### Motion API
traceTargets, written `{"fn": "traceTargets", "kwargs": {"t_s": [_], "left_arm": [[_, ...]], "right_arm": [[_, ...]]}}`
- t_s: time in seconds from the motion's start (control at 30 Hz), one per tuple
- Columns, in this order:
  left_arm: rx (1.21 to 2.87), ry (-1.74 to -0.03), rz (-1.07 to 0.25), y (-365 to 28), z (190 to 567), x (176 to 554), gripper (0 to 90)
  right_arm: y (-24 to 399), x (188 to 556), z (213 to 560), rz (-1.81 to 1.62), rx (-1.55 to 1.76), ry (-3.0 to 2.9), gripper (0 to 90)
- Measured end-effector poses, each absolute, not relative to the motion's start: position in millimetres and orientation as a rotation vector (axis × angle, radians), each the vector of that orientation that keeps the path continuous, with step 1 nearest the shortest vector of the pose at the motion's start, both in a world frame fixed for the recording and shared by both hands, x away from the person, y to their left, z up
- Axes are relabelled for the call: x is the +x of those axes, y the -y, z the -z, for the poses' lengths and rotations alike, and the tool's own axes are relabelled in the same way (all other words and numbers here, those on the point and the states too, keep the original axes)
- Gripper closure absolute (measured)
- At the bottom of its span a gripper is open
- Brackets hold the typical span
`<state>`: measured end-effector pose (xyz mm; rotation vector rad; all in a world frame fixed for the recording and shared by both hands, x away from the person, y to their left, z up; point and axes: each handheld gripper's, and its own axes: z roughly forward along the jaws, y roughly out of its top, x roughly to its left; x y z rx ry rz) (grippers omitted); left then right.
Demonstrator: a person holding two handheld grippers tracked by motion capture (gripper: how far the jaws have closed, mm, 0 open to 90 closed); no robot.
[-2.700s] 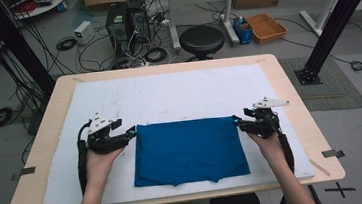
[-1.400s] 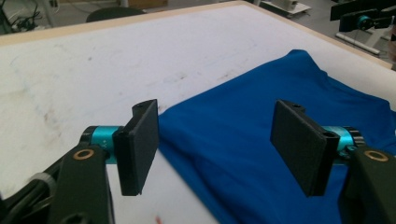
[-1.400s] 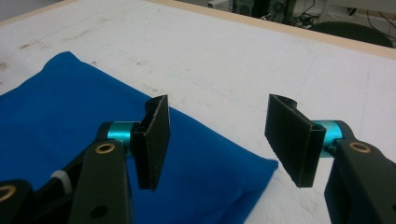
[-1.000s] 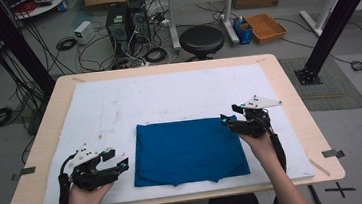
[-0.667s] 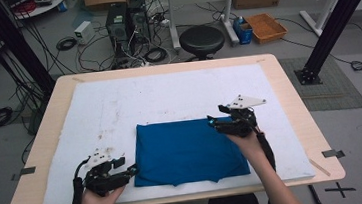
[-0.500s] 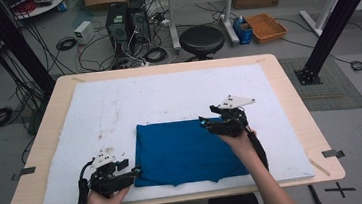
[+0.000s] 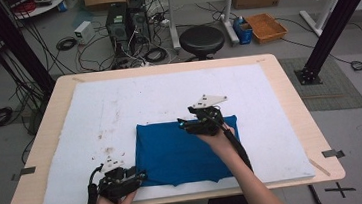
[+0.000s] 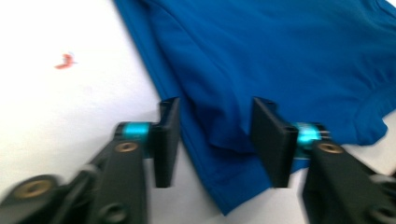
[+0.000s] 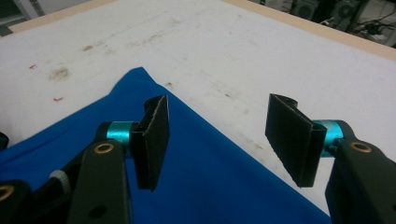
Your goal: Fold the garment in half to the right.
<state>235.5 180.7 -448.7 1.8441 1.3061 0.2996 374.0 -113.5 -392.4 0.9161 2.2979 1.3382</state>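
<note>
A folded blue cloth [image 7: 174, 155] lies flat on the near middle of the white mat [image 7: 119, 103]. My left gripper [image 7: 140, 176] sits low at the cloth's near-left corner. In the left gripper view it stands open [image 8: 215, 126], its jaws straddling the cloth's [image 8: 280, 56] left edge, where a small fold bulges between them. My right gripper [image 7: 182, 126] hovers over the cloth's far edge near its middle, pointing left. Seen from the right gripper view it is open [image 9: 219, 126], with the cloth's [image 9: 196, 182] far edge and corner under the jaws and nothing held.
The mat covers most of a wooden table [image 7: 52, 144]. Small stains and red specks [image 8: 65, 60] mark the mat left of the cloth. Behind the table stand a black stool [image 7: 201, 38], computer cases with cables [image 7: 126, 22] and a cardboard tray [image 7: 266, 26].
My left gripper has come down from the cloth's far-left corner to its near-left corner. My right gripper has slid left from the far-right corner along the far edge toward the middle.
</note>
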Motion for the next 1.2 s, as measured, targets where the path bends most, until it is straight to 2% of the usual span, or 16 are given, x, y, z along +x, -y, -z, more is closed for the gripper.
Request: {"fn": "traceTargets", "kwargs": {"t_s": [0.3, 0.77, 0.87, 1.2], "left_arm": [[1.832, -1.306, -0.318, -180, 450, 234, 55.1], [1.828, -1.304, -0.313, -182, 451, 233, 55.2], [1.831, -1.301, -0.317, -181, 451, 233, 55.2], [1.846, -1.292, -0.320, -182, 451, 234, 56.1]], "right_arm": [[60, 402, 402, -1.398, 0.933, -2.426, 43.3], [-15, 430, 429, -1.317, 0.940, -2.553, 58.7], [-31, 433, 435, -1.229, 0.935, -2.583, 59.5], [-48, 442, 445, -1.131, 0.942, -2.623, 64.2]]}}
